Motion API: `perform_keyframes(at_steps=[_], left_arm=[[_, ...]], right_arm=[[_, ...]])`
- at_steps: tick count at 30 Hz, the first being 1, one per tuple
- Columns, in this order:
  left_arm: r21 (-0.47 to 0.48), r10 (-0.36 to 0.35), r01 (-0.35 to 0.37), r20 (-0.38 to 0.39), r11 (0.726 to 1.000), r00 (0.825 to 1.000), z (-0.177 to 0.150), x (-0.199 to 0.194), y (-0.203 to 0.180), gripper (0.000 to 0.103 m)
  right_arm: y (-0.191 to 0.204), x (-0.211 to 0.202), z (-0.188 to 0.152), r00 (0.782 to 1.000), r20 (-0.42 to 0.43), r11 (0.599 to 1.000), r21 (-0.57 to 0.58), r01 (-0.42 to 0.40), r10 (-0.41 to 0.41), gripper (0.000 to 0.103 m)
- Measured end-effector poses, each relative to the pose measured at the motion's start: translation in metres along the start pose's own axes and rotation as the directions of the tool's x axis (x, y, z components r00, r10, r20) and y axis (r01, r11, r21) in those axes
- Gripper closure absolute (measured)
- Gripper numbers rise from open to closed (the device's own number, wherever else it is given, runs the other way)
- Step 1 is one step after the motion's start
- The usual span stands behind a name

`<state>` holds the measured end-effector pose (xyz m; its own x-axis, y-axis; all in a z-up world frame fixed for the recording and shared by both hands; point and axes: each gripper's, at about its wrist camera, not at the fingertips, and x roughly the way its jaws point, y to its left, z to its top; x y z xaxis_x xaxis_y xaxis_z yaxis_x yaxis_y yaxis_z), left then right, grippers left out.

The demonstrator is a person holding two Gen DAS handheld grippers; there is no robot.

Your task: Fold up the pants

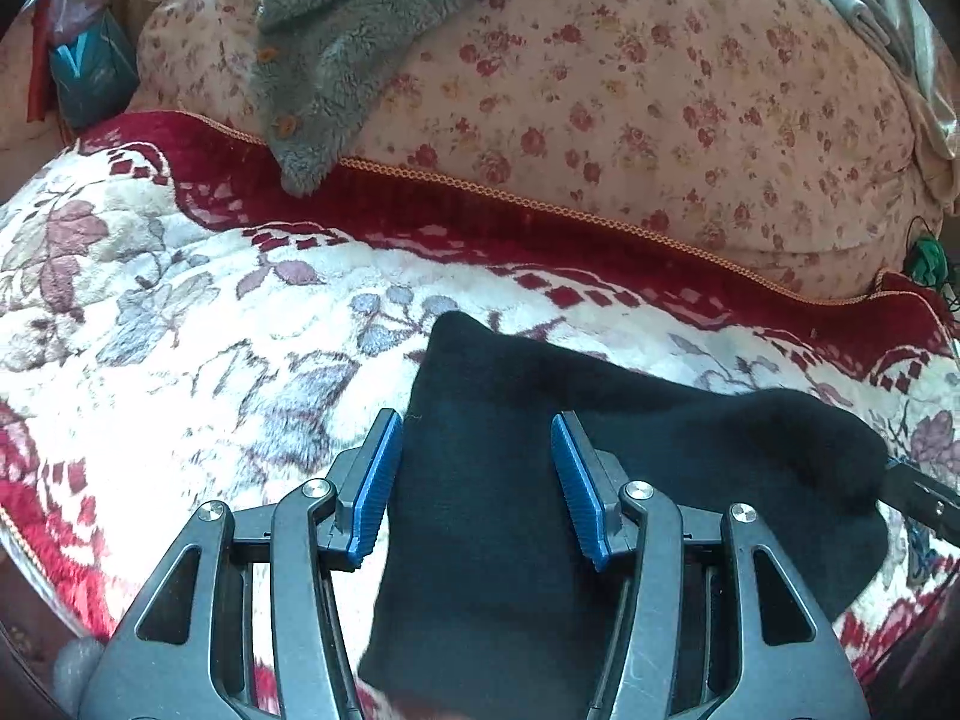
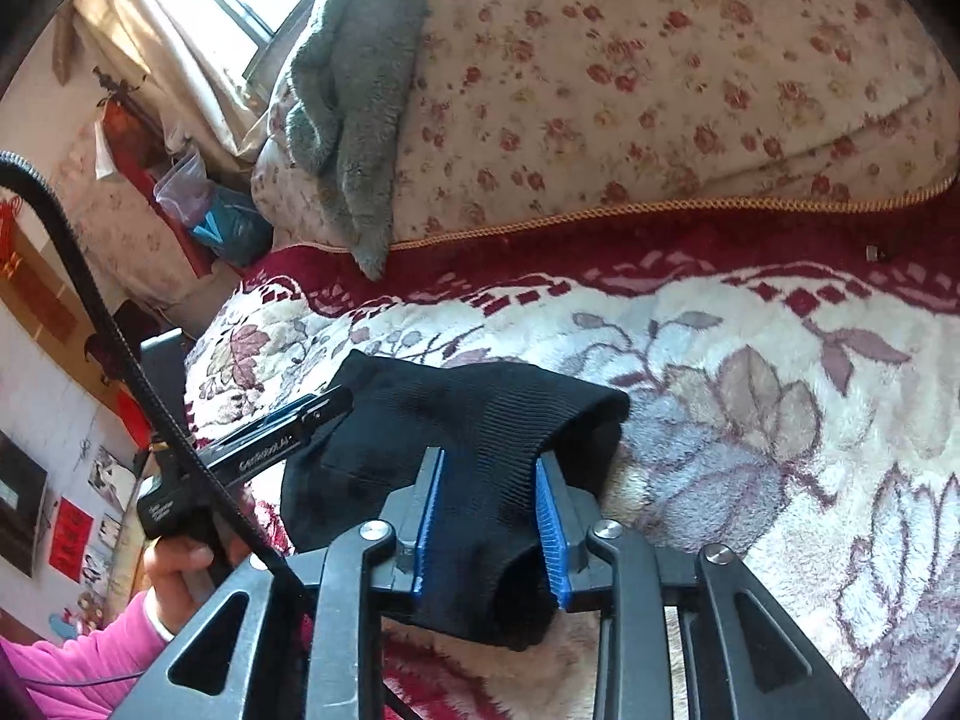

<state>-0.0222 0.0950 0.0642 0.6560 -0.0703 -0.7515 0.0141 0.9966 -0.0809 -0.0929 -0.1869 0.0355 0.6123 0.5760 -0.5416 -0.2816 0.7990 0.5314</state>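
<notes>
The black pants (image 1: 540, 450) lie bunched on the floral blanket (image 1: 180, 330). My left gripper (image 1: 477, 468) is open, its blue pads either side of the black cloth, which passes between them. In the right wrist view my right gripper (image 2: 489, 510) has the ribbed edge of the pants (image 2: 480, 420) between its blue pads; the jaws stand fairly wide, with cloth filling the gap. The left gripper (image 2: 312, 414) shows there at the pants' left edge, held by a hand in a pink sleeve.
A flowered pillow (image 1: 630, 90) lies behind the blanket's red border, with a grey fleece garment (image 1: 336, 30) draped over it. Bags and clutter (image 2: 198, 204) stand at the far left by the wall. A black cable (image 2: 90, 300) crosses the left side.
</notes>
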Motion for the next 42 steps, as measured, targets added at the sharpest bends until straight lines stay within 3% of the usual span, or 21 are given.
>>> perform_keyframes(at_steps=[7, 19, 42], left_arm=[[0.001, -0.004, 0.004, 0.016, 1.000, 1.000, -0.010, -0.024, -0.004, 0.052], [-0.038, -0.036, 0.037, 0.037, 0.999, 0.999, -0.015, -0.050, 0.000, 0.052], [-0.086, -0.030, 0.029, -0.019, 0.996, 0.999, -0.029, -0.042, 0.017, 0.052]], right_arm=[[0.015, -0.005, -0.002, 0.999, 0.029, 0.999, 0.005, -0.033, 0.033, 0.069], [0.044, -0.038, -0.007, 0.980, 0.143, 0.987, -0.102, -0.123, 0.137, 0.064], [0.023, -0.001, -0.019, 0.999, 0.025, 0.998, -0.047, -0.035, 0.036, 0.056]])
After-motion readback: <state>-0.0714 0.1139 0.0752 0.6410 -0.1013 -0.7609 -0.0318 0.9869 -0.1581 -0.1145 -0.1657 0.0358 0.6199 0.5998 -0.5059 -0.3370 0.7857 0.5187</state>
